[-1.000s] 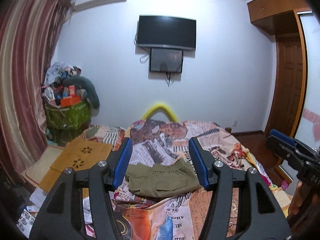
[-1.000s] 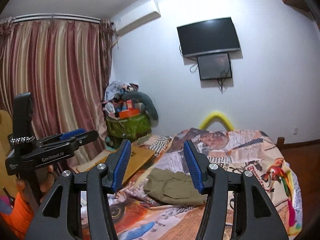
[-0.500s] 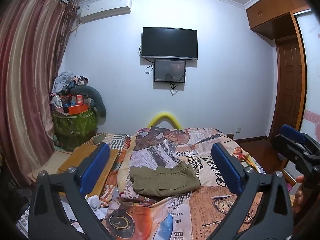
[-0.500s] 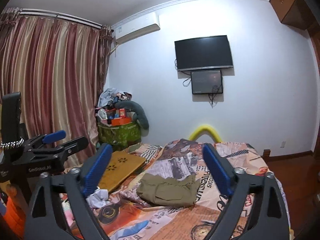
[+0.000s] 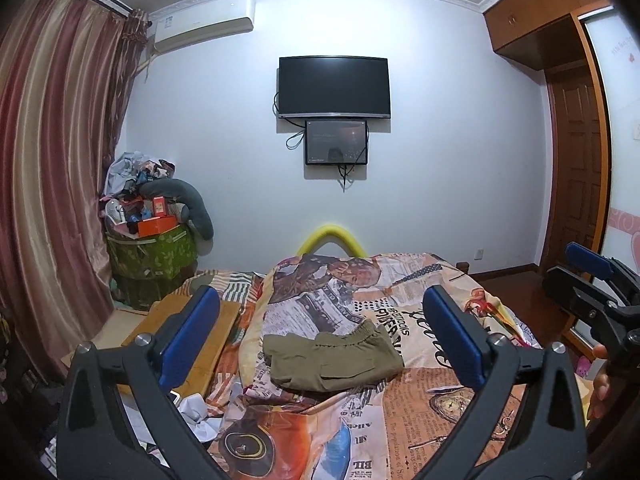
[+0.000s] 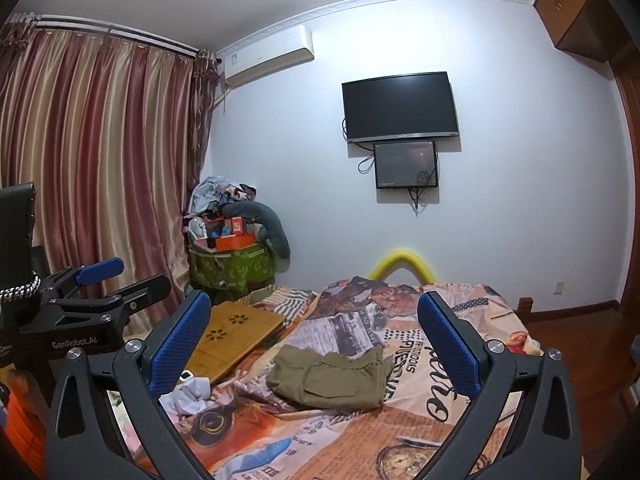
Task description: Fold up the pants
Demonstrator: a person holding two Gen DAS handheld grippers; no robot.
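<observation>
1. On the bed point(image 5: 420, 412), the green pants point(image 5: 332, 360) lie in a small folded bundle on the printed sheet. They look already folded, with the stretchy waist edge on the far side.
2. Up in the air, well back from the pants, the left gripper point(image 5: 320, 340) has its jaws spread wide with nothing between them. These jaws have just been opening.
3. Beside it, the right gripper point(image 6: 316, 344) is the same: jaws wide, nothing held. Its jaws have just been opening too.
4. My guess is the folding is nearly done or done.
5. If one more fold is wanted, go down slowly, one gripper to each near corner.
6. Pinch only the cloth of the pants, not the sheet under them.
7. Lift both corners together so the bundle stays neat and does not slide.
8. Keep away from the wooden board point(image 6: 236, 336) and the crumpled paper point(image 6: 188, 394) on the left.
</observation>
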